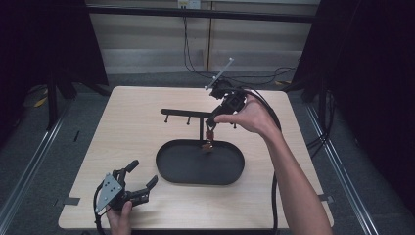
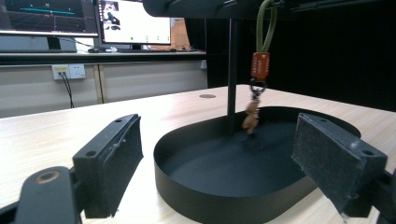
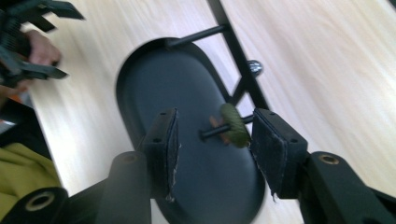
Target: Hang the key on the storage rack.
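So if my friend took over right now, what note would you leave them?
Left hand-held gripper: open, holding nothing, low at the near left of the table.
Right hand-held gripper: open, jaws either side of the green loop on a peg of the rack.
Keychain: hangs from that peg over the black tray.
Done: keychain looks hung. Left: probably just draw the right one back.

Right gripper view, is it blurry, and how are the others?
Right gripper view: motion-smeared, the green cord loop and black oval tray soft. Left gripper view: sharp tray, small brown charm blurred. High view: dim, dark surroundings, table evenly lit.
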{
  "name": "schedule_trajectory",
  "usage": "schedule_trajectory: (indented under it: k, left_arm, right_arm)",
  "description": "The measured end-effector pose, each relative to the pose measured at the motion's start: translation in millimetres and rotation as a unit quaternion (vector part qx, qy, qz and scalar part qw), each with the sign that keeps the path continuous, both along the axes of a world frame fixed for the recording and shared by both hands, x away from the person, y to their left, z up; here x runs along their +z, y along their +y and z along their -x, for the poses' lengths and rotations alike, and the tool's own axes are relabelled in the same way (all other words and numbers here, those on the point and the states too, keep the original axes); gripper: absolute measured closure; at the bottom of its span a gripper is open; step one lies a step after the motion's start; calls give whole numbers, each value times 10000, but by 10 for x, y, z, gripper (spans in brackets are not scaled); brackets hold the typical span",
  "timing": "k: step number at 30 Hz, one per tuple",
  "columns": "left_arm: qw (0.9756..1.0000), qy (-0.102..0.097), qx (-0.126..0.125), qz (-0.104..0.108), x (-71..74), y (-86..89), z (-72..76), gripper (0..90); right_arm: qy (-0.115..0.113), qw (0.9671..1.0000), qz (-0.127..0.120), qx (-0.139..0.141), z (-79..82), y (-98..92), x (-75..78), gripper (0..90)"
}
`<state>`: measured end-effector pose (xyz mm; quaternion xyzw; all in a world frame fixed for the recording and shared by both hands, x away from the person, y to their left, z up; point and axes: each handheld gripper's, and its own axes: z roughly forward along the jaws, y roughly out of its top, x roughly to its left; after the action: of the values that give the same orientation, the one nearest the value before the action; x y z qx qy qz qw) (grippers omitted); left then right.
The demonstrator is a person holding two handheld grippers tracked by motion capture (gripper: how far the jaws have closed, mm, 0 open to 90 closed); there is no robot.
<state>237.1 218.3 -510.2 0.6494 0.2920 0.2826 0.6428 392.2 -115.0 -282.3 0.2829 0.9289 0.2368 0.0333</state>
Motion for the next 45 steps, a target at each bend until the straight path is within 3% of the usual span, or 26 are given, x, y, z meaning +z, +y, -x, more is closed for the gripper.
schedule_trajectory:
  k: [5,9,12,15,19,27,31,33,35,37,39,41,42,45]
  left_arm:
    - [10000,6,3,39,0,-5,0,157]
    - [10000,0,4,1,0,0,0,157]
    - [10000,12,-7,-38,2,5,1,157]
    - [10000,10,-4,-31,2,4,1,157]
    - [10000,11,-3,-16,2,2,1,157]
    - [10000,11,-4,-14,1,2,1,157]
    - [10000,13,-5,-21,2,3,1,157]
    - [10000,10,-5,-31,2,4,1,157]
    - [10000,6,-3,-31,1,4,1,157]
    - [10000,5,-5,-27,1,4,1,157]
    - [10000,8,-3,-19,1,3,2,157]
    - [10000,10,-3,-14,1,2,1,157]
    - [10000,9,-3,-12,1,2,1,157]
    - [10000,8,0,-11,1,2,2,157]
  right_arm:
    - [-215,9995,-224,-110,90,-29,-49,477]
    - [-239,9981,-554,-149,149,-115,-79,452]
    - [-330,9973,-598,-284,213,-154,-135,434]
    - [-328,9966,-708,-246,266,-178,-184,434]
    - [-480,9941,-936,-259,371,-221,-250,435]
    - [-884,9850,-1433,-365,599,-320,-436,457]
    - [-1020,9834,-1458,-358,684,-329,-515,472]
    - [-1103,9796,-1631,-398,763,-341,-589,466]
    - [-1219,9785,-1597,-469,796,-343,-616,467]
    - [-1433,9701,-1876,-567,864,-373,-717,467]
    - [-1467,9687,-1916,-587,878,-382,-747,465]
    - [-1507,9656,-2006,-677,916,-400,-807,413]
    - [-1552,9622,-2083,-815,959,-424,-867,356]
    - [-1651,9567,-2211,-929,1025,-459,-977,313]
